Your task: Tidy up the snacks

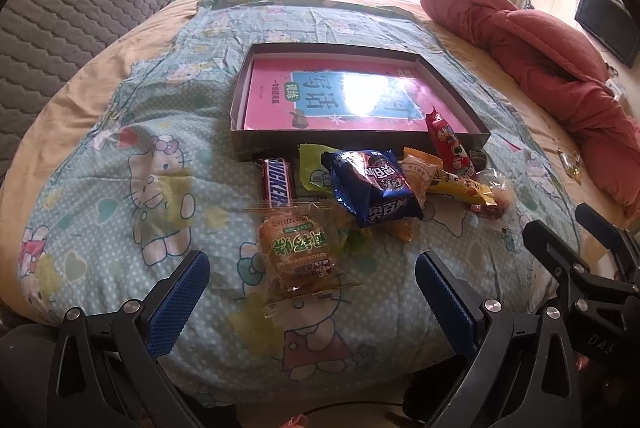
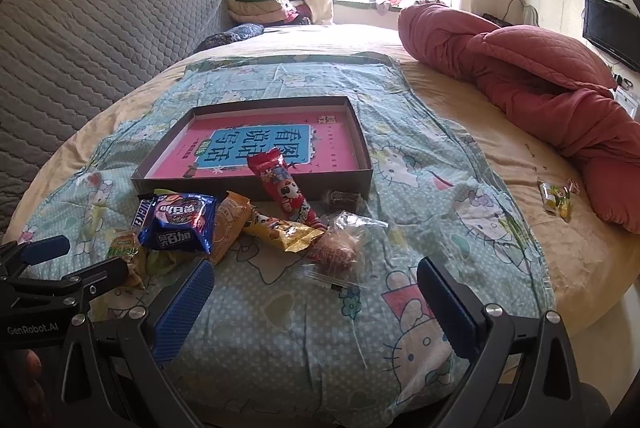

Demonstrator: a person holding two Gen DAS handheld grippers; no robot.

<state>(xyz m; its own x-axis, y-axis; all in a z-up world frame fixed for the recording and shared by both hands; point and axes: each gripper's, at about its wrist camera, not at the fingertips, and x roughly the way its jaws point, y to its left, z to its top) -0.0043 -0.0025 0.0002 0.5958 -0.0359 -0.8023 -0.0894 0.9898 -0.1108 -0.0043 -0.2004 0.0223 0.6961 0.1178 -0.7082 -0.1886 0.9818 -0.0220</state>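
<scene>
Right under my left gripper (image 1: pixel 312 284) the jaws stand spread wide, blue pads apart and holding nothing, and between them, just ahead, lies a clear-wrapped bun with green lettering (image 1: pixel 296 254) on the Hello Kitty sheet (image 1: pixel 120 187). My right gripper (image 2: pixel 316 302) is the same: jaws wide apart, empty, hovering over bare sheet, with a clear plastic wrapper (image 2: pixel 332 278) lying just ahead of them.

Moving outward, I see the snack pile. A blue cookie packet (image 1: pixel 374 185) sits on top, overlapping a green packet (image 1: pixel 314 169) behind it. Left of those, a Snickers bar (image 1: pixel 276 181) lies flat, its far end near the box wall. To the right, an orange-wrapped pastry (image 1: pixel 420 169) touches a yellow packet (image 1: pixel 464 185), and a reddish snack in clear wrap (image 1: pixel 498 195) lies at the pile's right edge.

A red packet (image 1: pixel 446 141) leans tilted over the near wall of the shallow dark box (image 1: pixel 240 99), its top end inside, its bottom end down among the pile. Inside the box lies a pink book with a blue panel (image 1: pixel 340 99). A small dark wrapped piece (image 2: pixel 344 197) rests against the box's near wall.

Further right, well apart from the pile, a small yellow-green candy packet (image 2: pixel 554 197) lies on the beige bed cover beside the rolled red quilt (image 2: pixel 540 83).
</scene>
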